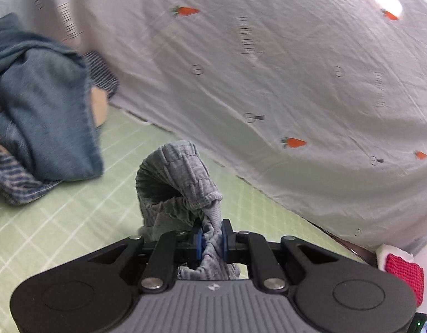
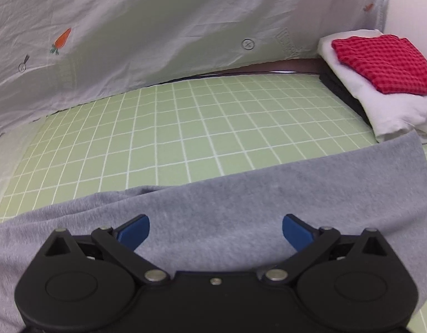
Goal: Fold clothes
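A grey knit garment with a gathered elastic waistband (image 1: 174, 183) rises bunched above the green checked mat (image 1: 74, 222). My left gripper (image 1: 212, 240) is shut on a fold of it, the cloth pinched between the blue pads. In the right wrist view the same grey garment (image 2: 241, 194) lies spread flat across the mat (image 2: 171, 127). My right gripper (image 2: 216, 229) hovers over it with its blue fingers (image 2: 134, 231) wide apart and nothing between them.
A heap of blue and striped clothes (image 1: 38, 111) lies at the left. A white sheet with carrot prints (image 1: 268, 69) hangs behind the mat. A stack of folded clothes, red checked (image 2: 385, 61) on white (image 2: 393, 111), sits at the right back corner.
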Available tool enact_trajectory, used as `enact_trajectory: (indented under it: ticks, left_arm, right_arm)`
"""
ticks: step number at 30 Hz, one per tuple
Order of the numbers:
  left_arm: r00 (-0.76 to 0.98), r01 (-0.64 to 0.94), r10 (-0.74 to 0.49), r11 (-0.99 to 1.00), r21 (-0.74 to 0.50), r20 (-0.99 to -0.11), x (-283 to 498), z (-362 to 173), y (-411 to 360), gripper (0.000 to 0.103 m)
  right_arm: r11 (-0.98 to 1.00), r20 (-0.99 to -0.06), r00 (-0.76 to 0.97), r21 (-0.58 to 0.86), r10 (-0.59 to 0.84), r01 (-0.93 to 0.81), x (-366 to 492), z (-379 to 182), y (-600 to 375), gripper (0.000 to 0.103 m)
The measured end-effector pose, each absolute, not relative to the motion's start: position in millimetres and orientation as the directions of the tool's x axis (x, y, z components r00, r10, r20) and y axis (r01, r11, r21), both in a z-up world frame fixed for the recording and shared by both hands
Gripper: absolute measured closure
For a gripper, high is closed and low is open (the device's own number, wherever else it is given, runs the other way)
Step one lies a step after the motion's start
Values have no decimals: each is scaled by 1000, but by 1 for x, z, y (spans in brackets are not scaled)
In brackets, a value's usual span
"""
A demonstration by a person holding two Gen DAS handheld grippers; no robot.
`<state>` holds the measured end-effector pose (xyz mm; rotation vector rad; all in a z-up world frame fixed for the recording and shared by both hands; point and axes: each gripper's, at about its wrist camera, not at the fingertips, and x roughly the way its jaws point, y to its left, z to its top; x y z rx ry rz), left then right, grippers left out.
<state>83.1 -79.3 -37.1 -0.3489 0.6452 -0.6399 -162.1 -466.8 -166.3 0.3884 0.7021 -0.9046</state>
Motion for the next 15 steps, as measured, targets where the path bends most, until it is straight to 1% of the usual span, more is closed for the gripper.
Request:
enact_trajectory:
  ticks: [4,6,8,9,10,11,12,13,15]
  left_arm:
    - [530,603,-744,669,-436,-408,38,-17,-151,90]
    - [461,672,-779,619,-407,-425,12,-19,-191,89]
    - [347,726,-786,570,-384,-511,-14,-36,-238,81]
    - [293,746,-774,552,-372,-562,-28,-48,-261,73]
    - [249,760,-750,543,-356,-613,-41,-62,-281,58]
    - [204,773,-718,535,-340,-666,-53,-75,-297,48]
    - [169,786,-687,527,-324,-707,-65,-84,-309,48]
    - [157,796,-678,517,-314,-718,-74,-87,-313,48]
    - [164,809,-692,502,-306,-703,-88,-83,-313,44]
  right_arm:
    - [567,-706,402,1,-583,823,-204,-161,-475,0]
    - [568,-712,397,-4,-580,823,-227,-160,-481,0]
    - [572,-718,389,-16,-578,820,-248,-160,-488,0]
    - [574,-719,386,-22,-578,819,-257,-160,-492,0]
    - [574,-720,383,-26,-578,818,-267,-160,-497,0]
    - [571,-722,380,-24,-577,821,-276,-160,-503,0]
    - [566,-725,377,-21,-576,824,-285,-160,-509,0]
    - [562,-727,376,-17,-575,827,-293,-160,-514,0]
    - [555,-728,374,-11,-575,832,-306,-159,-525,0]
